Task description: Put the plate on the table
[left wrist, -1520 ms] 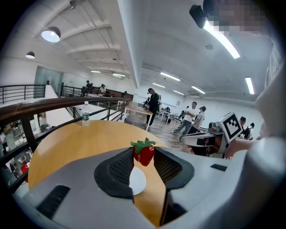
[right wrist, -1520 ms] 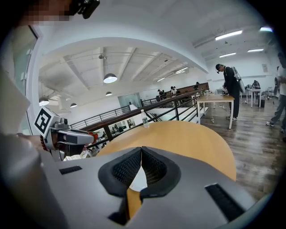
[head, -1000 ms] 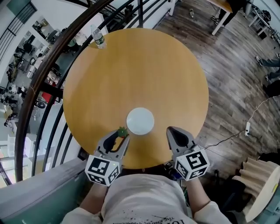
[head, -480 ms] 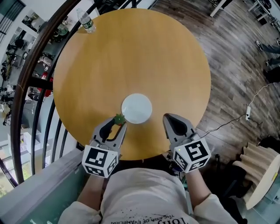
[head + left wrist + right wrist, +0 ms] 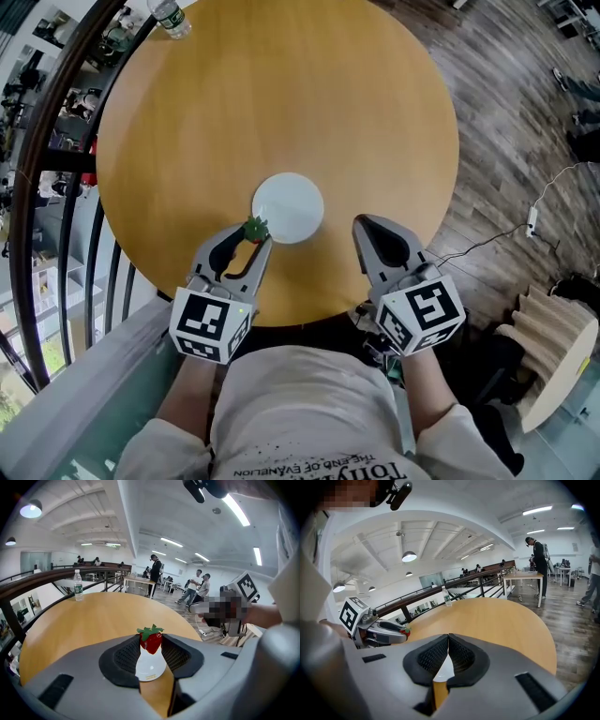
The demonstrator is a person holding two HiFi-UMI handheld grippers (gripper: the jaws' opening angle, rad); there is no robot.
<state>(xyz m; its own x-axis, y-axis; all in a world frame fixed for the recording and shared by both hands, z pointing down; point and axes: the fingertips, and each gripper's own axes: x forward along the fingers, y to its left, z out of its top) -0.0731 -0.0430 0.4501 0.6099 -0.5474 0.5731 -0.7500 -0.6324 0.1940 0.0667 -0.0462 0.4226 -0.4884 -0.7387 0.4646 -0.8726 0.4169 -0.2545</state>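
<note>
The round wooden table is filling most of the head view, with a dark metal railing curving along the table's left side. The person is standing at the table's near edge, holding both grippers out over that edge. The left gripper is hovering over the near-left part of the table and is clamping a small red strawberry with a green leafy top between its jaw tips, the pads pressing on it from both sides. The right gripper is hovering over the near-right part of the table with its jaws meeting at the tips and nothing between them. The white plate is lying flat on the table, toward the near edge and about midway across it. A clear water bottle is standing upright at the table's far-left edge.
</note>
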